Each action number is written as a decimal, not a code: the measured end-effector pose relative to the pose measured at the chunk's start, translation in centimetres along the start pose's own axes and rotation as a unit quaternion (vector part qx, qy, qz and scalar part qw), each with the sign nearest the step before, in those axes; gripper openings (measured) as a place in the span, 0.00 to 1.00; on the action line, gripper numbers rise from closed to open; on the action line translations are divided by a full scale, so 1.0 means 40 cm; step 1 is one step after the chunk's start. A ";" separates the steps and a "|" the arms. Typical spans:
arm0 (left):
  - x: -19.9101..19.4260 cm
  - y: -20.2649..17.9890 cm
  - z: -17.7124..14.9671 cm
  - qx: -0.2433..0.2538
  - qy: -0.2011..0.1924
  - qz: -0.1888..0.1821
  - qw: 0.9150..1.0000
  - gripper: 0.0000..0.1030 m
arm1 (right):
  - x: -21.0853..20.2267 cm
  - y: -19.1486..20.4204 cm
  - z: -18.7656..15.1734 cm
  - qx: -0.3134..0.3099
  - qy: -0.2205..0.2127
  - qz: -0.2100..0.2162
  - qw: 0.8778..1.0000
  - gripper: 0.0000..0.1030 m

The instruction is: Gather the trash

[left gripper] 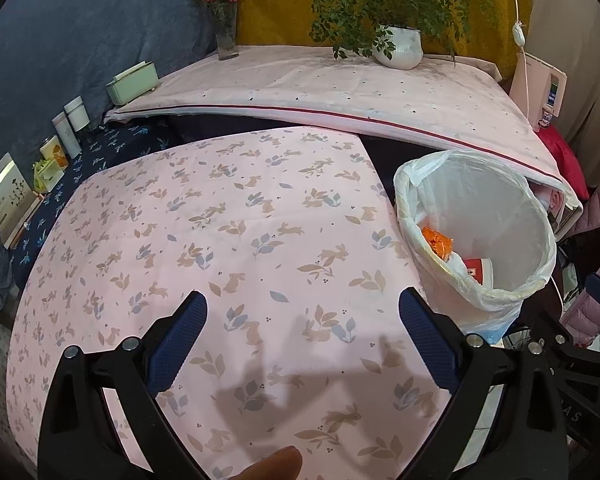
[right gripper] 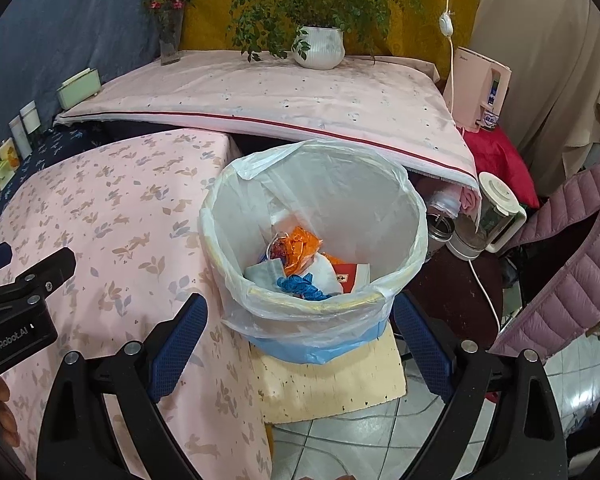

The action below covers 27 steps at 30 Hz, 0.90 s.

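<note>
Left hand-held gripper [left gripper: 303,312]: jaws spread wide, nothing between them, poised over the table [left gripper: 204,232] with its pink rabbit-print cloth. Right hand-held gripper [right gripper: 300,316]: jaws likewise wide apart and empty, framing the near rim of the trash bin [right gripper: 414,216]. The bin, lined with a white plastic bag, stands on a pale board [right gripper: 332,384] just beside the table's right edge. Inside the bin lie orange scraps [right gripper: 300,250], a blue crumpled piece [right gripper: 300,284] and a red-and-white carton [right gripper: 350,274]. Behind, a higher table carries a potted plant [right gripper: 320,52] and a vase of flowers [right gripper: 169,40].
</note>
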<state>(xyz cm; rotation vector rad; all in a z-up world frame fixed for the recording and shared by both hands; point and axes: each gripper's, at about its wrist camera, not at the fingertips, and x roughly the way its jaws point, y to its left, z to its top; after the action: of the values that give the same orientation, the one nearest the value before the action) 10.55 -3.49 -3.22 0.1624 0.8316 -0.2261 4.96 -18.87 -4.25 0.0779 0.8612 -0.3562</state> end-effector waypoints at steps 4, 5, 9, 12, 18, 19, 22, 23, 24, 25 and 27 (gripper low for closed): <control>0.001 -0.003 0.000 -0.001 0.001 -0.002 1.000 0.90 | 0.002 -0.001 0.000 0.001 0.000 0.000 1.000 0.88; 0.003 -0.005 0.001 0.000 0.001 -0.001 1.000 0.90 | 0.002 -0.001 -0.001 0.001 0.001 0.001 1.000 0.88; 0.008 -0.010 0.000 0.002 0.002 -0.002 1.000 0.90 | 0.003 -0.004 0.001 0.004 0.000 0.000 1.000 0.88; 0.013 -0.015 -0.001 0.002 0.004 -0.003 1.000 0.90 | 0.004 -0.004 0.001 0.005 0.001 0.000 1.000 0.88; 0.018 -0.024 -0.005 0.004 0.006 -0.004 1.000 0.90 | 0.008 -0.006 -0.001 0.005 0.003 0.002 1.000 0.88; 0.019 -0.026 -0.006 0.005 0.007 -0.004 1.000 0.90 | 0.008 -0.005 -0.002 0.005 0.004 0.002 1.000 0.88; 0.023 -0.031 -0.008 0.007 0.008 -0.005 1.000 0.90 | 0.010 -0.007 -0.002 0.006 0.003 0.002 1.000 0.88; 0.023 -0.032 -0.009 0.007 0.009 -0.004 1.000 0.90 | 0.010 -0.008 -0.003 0.007 0.003 0.002 1.000 0.88; 0.024 -0.033 -0.009 0.007 0.009 -0.004 1.000 0.90 | 0.011 -0.011 -0.004 0.008 0.003 0.001 1.000 0.88; 0.025 -0.034 -0.010 0.007 0.010 -0.004 1.000 0.90 | 0.011 -0.012 -0.005 0.008 0.003 0.000 1.000 0.88; 0.026 -0.036 -0.012 0.006 0.012 -0.004 1.000 0.90 | 0.013 -0.014 -0.007 0.009 0.004 0.000 1.000 0.88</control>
<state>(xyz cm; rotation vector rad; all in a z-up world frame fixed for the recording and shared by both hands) 10.52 -4.92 -4.41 0.1735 0.8542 -0.2378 4.89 -19.46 -4.78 0.0970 0.8663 -0.3638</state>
